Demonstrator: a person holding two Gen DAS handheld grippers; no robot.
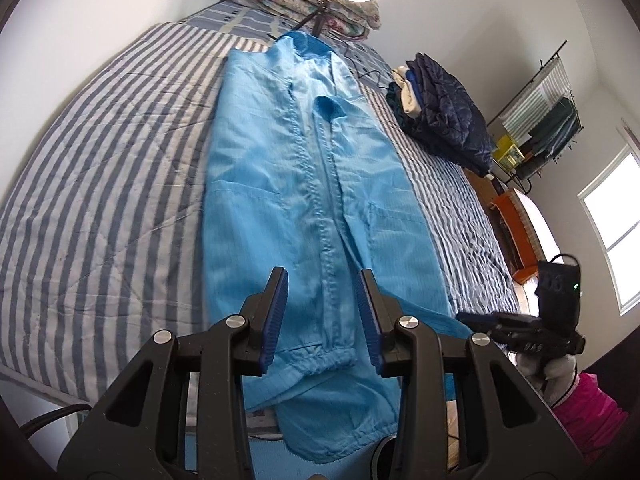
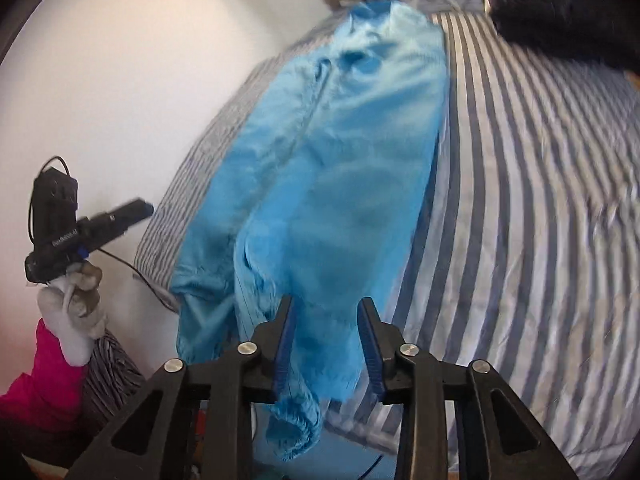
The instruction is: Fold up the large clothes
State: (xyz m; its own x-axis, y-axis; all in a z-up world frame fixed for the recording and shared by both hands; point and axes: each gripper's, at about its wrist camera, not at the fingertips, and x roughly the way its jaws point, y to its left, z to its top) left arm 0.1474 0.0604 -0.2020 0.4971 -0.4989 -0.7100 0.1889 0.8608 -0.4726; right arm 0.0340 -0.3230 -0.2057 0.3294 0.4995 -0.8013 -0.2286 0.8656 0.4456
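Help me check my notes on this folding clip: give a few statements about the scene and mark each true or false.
1. The light blue garment lies lengthwise on the striped bedspread. True.
2. The left gripper is clamped on the garment. False: its jaws stand apart, nothing between the pads.
3. A dark quilted jacket sits on the bed beside the garment. True.
4. The garment is red. False: it is blue.
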